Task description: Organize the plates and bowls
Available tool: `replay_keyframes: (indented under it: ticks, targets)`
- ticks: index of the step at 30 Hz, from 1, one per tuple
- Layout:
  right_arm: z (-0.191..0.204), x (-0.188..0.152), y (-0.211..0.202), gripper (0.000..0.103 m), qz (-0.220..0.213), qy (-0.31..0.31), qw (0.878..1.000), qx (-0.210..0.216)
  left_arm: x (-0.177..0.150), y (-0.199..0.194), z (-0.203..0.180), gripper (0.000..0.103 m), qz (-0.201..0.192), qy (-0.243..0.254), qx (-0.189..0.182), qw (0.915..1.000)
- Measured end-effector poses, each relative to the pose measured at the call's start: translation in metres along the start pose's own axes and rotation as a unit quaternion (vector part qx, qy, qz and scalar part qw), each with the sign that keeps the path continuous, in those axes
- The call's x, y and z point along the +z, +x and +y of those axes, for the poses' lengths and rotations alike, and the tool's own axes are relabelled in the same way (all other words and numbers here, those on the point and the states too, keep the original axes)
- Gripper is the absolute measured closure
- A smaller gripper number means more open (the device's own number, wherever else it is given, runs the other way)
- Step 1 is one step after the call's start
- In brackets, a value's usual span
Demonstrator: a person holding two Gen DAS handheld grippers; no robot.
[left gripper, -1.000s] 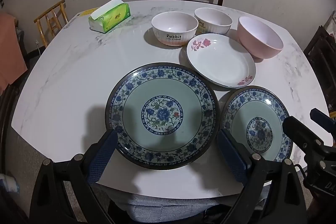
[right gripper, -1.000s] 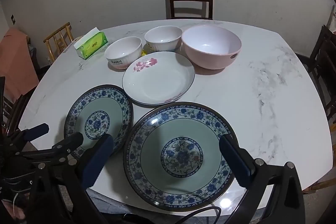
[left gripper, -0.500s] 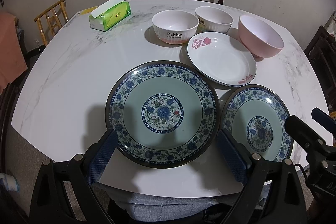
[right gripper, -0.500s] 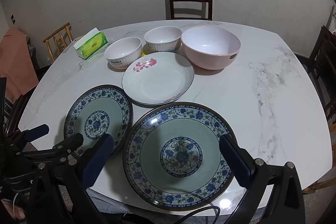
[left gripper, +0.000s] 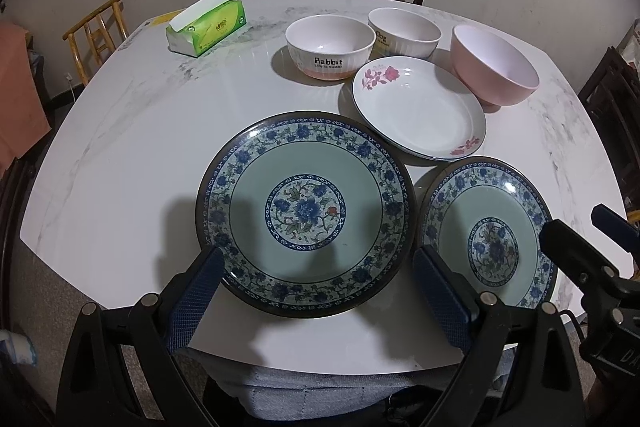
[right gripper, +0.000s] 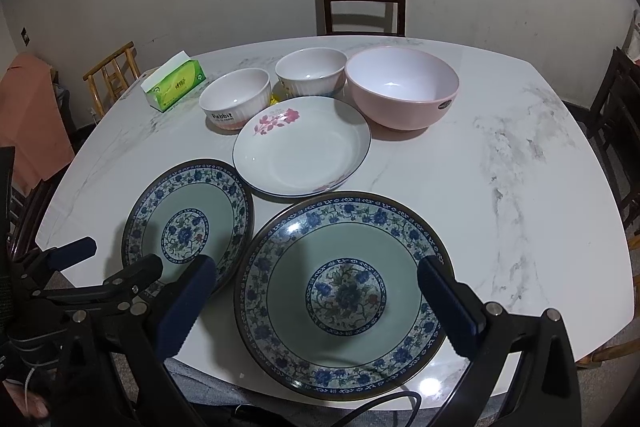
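Plates and bowls sit spread over the white marble desk [left gripper: 120,131], itself the largest thing in view. In the left wrist view, the left blue-patterned plate [left gripper: 304,213] lies at the centre, with the right blue-patterned plate [left gripper: 490,235] just beside it at 3 o'clock, their rims almost meeting. At 1 o'clock from the centre plate lies the white plate with pink flowers [left gripper: 420,107], close to both patterned plates. The pink bowl [left gripper: 494,67] stands upright at 2 o'clock, behind the white plate. The "Rabbit" bowl [left gripper: 330,47] stands at 12 o'clock and the second white ribbed bowl [left gripper: 404,31] just beside it, farther back. A green tissue box [left gripper: 206,23] rests at 11 o'clock, well apart from the dishes. The left hand-held gripper [left gripper: 316,291] is spread wide around the near rim of the left patterned plate, holding nothing. The right hand-held gripper [right gripper: 316,301] is likewise spread wide around the right patterned plate, empty.
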State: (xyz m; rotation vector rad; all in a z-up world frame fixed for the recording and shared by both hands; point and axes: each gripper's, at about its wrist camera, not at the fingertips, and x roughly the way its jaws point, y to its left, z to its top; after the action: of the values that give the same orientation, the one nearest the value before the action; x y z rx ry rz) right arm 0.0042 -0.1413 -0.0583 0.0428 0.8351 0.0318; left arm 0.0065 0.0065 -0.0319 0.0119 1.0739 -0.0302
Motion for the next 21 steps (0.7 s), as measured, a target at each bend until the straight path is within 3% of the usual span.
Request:
replay_keyframes:
  ticks: [21]
  targets:
    - [0.002, -0.0011, -0.0022, 0.0, -0.021, -0.019, 1.0, -0.011, 0.0002, 0.0001, -0.0019, 0.009, 0.002, 0.0, -0.001, 1.0]
